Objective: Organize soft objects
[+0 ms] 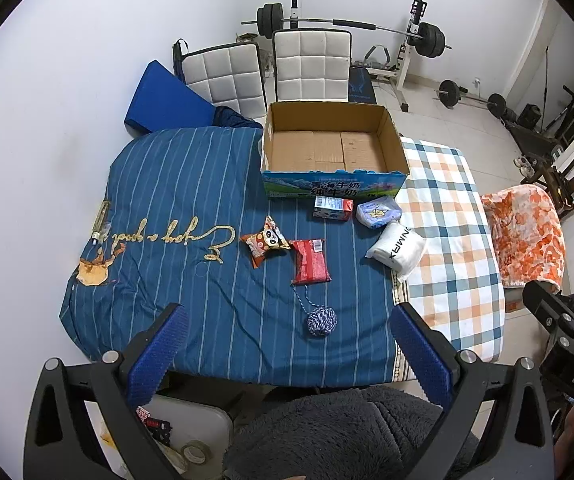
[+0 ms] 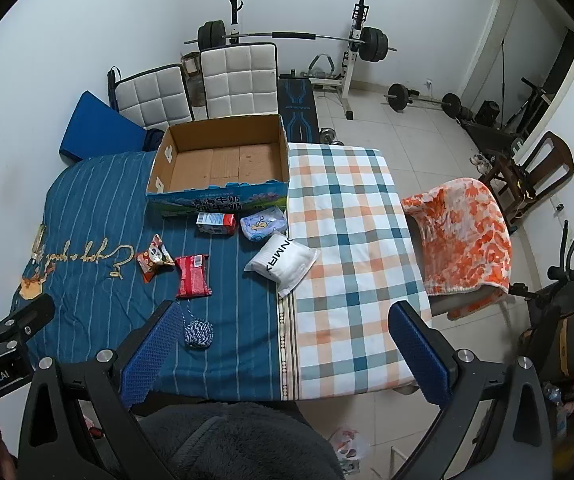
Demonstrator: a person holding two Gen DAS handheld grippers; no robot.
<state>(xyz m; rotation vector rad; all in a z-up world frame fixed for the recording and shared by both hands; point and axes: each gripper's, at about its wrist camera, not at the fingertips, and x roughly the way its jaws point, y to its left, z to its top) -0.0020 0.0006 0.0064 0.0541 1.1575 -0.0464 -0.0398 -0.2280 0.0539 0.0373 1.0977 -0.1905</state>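
So: soft items on bed, both claws spread

L claw (image 1: 287,356) & R claw (image 2: 287,354): jaws wide, nothing between. Just ahead of L: yarn ball (image 1: 322,321). Further: red packet (image 1: 311,267), panda snack (image 1: 265,240), white pack (image 1: 397,251). Beyond: blue pouch (image 1: 379,211), small carton (image 1: 333,208), cardboard box (image 1: 335,182) farthest.

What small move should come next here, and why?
Probably lower the left gripper onto the yarn ball. It is the nearest item, both grippers are open and hold nothing, and the cardboard box is still empty.
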